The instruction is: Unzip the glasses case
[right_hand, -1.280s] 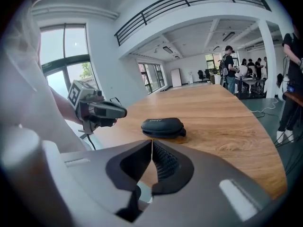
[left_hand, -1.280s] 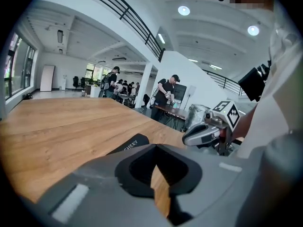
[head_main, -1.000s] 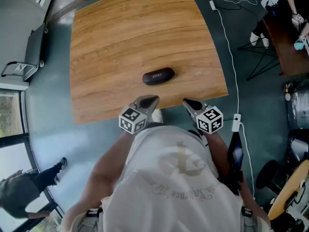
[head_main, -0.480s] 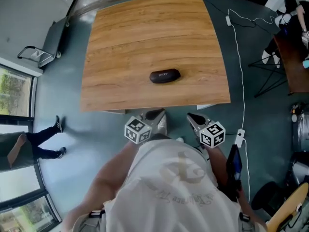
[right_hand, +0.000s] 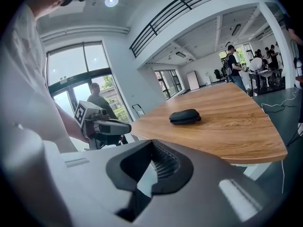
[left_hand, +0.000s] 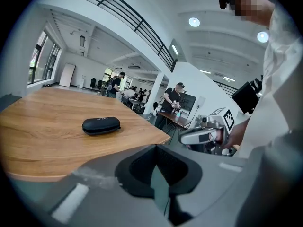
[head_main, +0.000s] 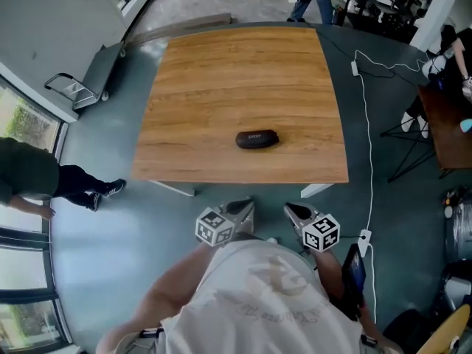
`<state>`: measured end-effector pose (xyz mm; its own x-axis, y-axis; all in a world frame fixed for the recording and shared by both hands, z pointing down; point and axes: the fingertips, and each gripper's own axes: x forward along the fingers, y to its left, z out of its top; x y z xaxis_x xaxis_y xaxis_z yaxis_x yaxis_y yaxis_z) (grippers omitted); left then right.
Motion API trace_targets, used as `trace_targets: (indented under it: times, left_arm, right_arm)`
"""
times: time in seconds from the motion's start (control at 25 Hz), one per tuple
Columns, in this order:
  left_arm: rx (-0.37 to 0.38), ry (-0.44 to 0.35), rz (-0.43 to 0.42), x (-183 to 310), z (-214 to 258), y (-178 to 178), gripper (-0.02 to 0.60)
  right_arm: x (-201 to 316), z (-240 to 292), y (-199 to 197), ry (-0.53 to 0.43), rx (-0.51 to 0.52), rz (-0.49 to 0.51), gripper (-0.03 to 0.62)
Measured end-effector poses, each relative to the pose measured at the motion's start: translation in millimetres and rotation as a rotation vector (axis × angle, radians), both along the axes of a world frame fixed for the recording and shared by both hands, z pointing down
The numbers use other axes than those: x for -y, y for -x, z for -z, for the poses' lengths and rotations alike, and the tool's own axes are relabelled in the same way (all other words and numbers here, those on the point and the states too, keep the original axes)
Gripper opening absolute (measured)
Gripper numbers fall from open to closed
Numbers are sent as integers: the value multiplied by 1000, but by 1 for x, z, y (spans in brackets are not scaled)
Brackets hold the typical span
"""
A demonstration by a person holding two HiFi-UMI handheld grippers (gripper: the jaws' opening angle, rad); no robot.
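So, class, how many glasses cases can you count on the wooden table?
1. The black glasses case lies closed on the wooden table, nearer the person's edge. All three views show only this one.

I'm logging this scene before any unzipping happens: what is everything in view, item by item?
glasses case: one, black, lying on the table toward its near edge
table: one, light wood, middle of the head view
cable: one, white, on the floor right of the table
bystander: one, dark clothes, on the floor left of the table by the windows
floor: grey-teal, all around the table
shirt: one, white, on the person, bottom of the head view
left gripper: one, grey with a marker cube, shut and empty, held off the table's near edge
right gripper: one, grey with a marker cube, shut and empty, beside the left one
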<state>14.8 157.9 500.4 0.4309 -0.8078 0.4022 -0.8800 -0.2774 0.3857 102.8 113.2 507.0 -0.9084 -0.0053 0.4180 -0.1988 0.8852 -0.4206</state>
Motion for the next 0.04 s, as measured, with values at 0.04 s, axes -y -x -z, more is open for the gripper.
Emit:
trace_targets:
  times: [0.04]
  left_arm:
    - [-4, 8, 3, -8, -2, -4, 6]
  right_arm:
    - [-8, -1, -4, 7, -2, 2, 8]
